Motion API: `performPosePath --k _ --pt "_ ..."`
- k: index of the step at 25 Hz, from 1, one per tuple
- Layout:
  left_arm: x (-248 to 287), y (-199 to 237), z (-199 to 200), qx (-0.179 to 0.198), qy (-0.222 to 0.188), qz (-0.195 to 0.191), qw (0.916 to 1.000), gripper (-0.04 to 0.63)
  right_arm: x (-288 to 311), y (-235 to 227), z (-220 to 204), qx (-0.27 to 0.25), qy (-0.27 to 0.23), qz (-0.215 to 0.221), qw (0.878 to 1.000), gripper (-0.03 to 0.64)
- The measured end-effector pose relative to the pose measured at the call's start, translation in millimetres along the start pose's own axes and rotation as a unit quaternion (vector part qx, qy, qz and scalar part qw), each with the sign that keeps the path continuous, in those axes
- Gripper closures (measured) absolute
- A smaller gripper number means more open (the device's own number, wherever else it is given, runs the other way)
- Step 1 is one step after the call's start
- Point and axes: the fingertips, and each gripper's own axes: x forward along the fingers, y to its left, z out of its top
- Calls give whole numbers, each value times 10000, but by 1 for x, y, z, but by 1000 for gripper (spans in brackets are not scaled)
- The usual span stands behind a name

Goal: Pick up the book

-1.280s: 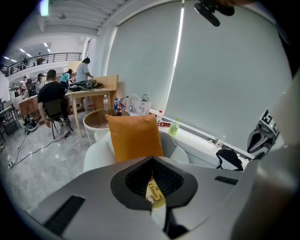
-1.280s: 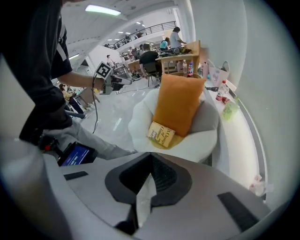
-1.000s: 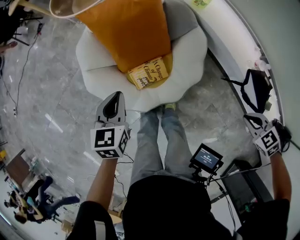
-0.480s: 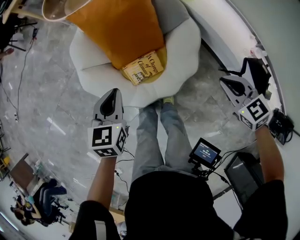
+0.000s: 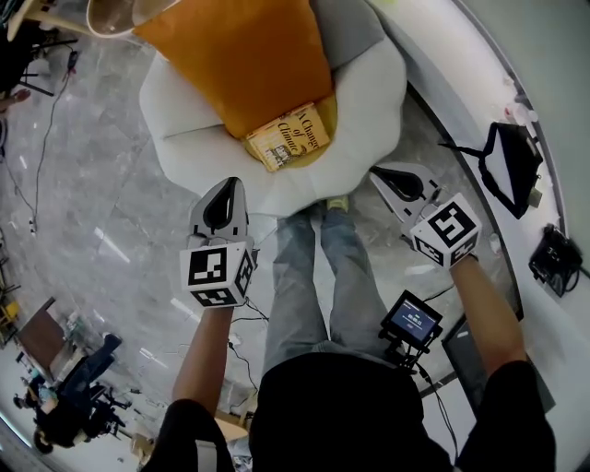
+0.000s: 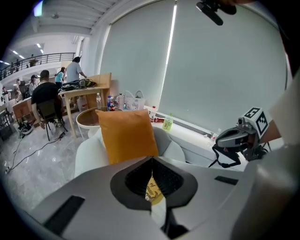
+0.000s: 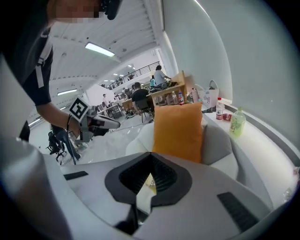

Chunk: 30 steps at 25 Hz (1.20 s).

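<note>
The book (image 5: 290,136), yellow with dark title print, lies on the white armchair's seat (image 5: 369,101) and leans against an orange pillow (image 5: 244,55). In the head view my left gripper (image 5: 225,185) hovers at the seat's front edge, short of the book, and my right gripper (image 5: 381,172) is at the seat's right front, pointing toward it. Both are shut with nothing held. In the left gripper view the tips (image 6: 151,158) meet, and a sliver of the book (image 6: 152,190) shows below them. The right gripper view shows the same: closed tips (image 7: 150,153) with the book (image 7: 150,180) beneath.
The person's legs (image 5: 313,267) stand right against the chair front. A small monitor (image 5: 412,318) hangs at the waist. A black bag (image 5: 507,166) and bottles (image 7: 237,123) sit on the white window ledge. A round side table (image 5: 111,14) is behind the chair. People (image 6: 44,93) sit at desks far off.
My right gripper has swung left from the window ledge side to the chair's right front and turned toward the book. The left gripper has dipped slightly.
</note>
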Motion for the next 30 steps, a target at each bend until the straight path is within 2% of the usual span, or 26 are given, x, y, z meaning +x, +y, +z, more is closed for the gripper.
performPosePath --k 1,3,7,14,16,20,27,30 --pt "6 0 -4 9 38 -47 10000 586 7 -1 2 49 -45 2 10000 606" --pt "18 1 -14 -37 112 -148 9998 526 20 -6 3 165 -129 -35 9998 606" --pt "39 7 -36 -257 233 -191 9992 509 48 -14 1 527 -299 -124 9981 606" --pt "84 30 -72 -462 404 -240 9978 455 100 -18 -19 675 -204 -48 9975 606" --pt "94 33 -88 -605 491 -305 9965 414 111 -21 -31 862 -134 -56 9962 606" --pt "113 38 -121 -881 713 -337 9930 397 126 -24 -49 1021 -7 -76 9947 606" --pt "150 57 -159 -874 940 -432 9908 329 157 -28 -76 1293 -29 -54 9916 606" --pt "174 61 -178 -623 1122 -621 9898 294 164 -27 -93 1527 69 -166 9881 606"
